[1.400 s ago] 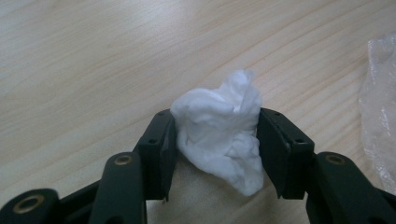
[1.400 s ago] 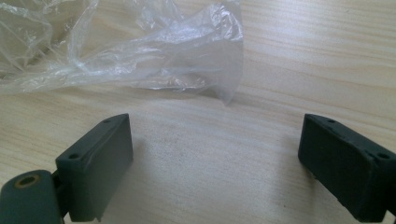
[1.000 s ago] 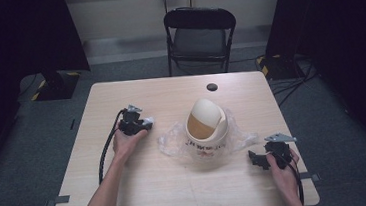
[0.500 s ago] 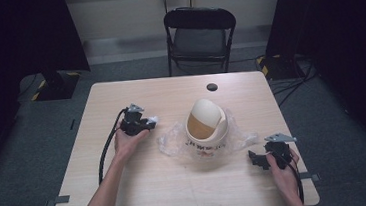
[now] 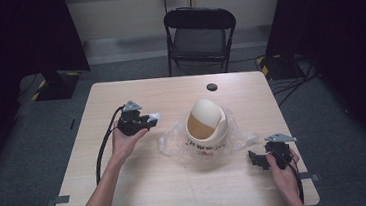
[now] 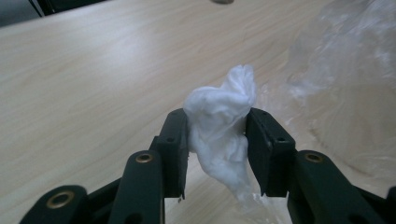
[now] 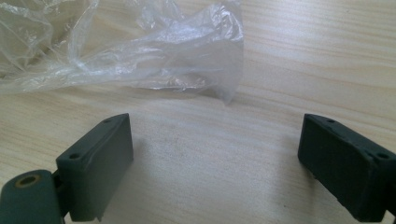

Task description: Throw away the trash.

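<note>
A: Jaws? L first.

B: L gripper (image 6: pixel 217 140) jaws pinching a crumpled white tissue wad (image 6: pixel 219 121), one pad each side, wad sticking up past the tips. R gripper (image 7: pixel 215 163) jaws spread wide, nothing btwn them, just bare wood table (image 7: pixel 289 60).

A: Where's each in the high view?

B: L gripper (image 5: pixel 135 121) held in the left hand (image 5: pixel 126 140) over the table's left-centre, tips pointing toward the middle, wad (image 5: pixel 153 117) at the tip. R gripper (image 5: pixel 268 155) in the right hand (image 5: pixel 283 174) near the front-right corner.

A: Middle of the table?

B: Cream bin w/ a domed swing lid (image 5: pixel 207 126), upright, sitting on a crinkled clear plastic bag (image 5: pixel 174 144) spread around its base. Bag edge (image 7: pixel 140 60) lies just ahead of the R jaws, apart from them. Wad is near the bag's left edge, well apart from the bin lid.

A: Anything else?

B: Small black disc (image 5: pixel 212 87) near the far edge; black folding chair (image 5: pixel 200 36) behind the table.
</note>
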`<state>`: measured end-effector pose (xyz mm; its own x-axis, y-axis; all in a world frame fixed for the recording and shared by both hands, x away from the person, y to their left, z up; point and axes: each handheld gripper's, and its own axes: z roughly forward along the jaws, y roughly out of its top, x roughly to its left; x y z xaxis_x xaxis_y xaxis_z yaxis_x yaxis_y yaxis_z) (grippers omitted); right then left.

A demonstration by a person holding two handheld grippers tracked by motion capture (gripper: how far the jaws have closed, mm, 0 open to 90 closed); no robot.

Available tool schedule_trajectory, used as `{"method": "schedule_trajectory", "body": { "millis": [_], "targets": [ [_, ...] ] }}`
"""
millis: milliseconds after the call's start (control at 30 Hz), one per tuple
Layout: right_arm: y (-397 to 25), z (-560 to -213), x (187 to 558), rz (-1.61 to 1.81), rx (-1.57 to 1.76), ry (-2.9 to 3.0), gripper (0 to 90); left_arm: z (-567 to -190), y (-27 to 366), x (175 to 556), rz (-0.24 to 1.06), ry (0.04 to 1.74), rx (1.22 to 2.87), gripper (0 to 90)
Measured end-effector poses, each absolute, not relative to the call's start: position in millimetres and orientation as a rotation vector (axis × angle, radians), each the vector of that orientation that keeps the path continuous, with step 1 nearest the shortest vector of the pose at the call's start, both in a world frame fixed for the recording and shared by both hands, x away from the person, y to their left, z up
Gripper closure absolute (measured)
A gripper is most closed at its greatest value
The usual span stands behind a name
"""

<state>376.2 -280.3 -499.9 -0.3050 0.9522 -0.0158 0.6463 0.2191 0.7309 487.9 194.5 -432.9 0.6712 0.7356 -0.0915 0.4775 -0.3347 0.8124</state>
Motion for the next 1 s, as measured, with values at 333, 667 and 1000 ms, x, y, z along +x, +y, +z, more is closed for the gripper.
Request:
{"method": "schedule_trajectory", "body": {
  "millis": [333,667,1000],
  "targets": [
    [-280.3,-499.9,376.2,0.869,1.473,2.031,9.6,-410.3,187.0,468.3,0.352,0.896,1.924,60.4],
    [-280.3,-499.9,376.2,0.869,1.473,2.031,9.6,-391.0,178.5,446.9,0.305,0.786,1.889,59.9],
    [-280.4,-499.9,376.3,0.869,1.472,2.032,9.5,-377.0,159.2,426.7,0.300,0.716,1.914,60.2]
  ]
}}
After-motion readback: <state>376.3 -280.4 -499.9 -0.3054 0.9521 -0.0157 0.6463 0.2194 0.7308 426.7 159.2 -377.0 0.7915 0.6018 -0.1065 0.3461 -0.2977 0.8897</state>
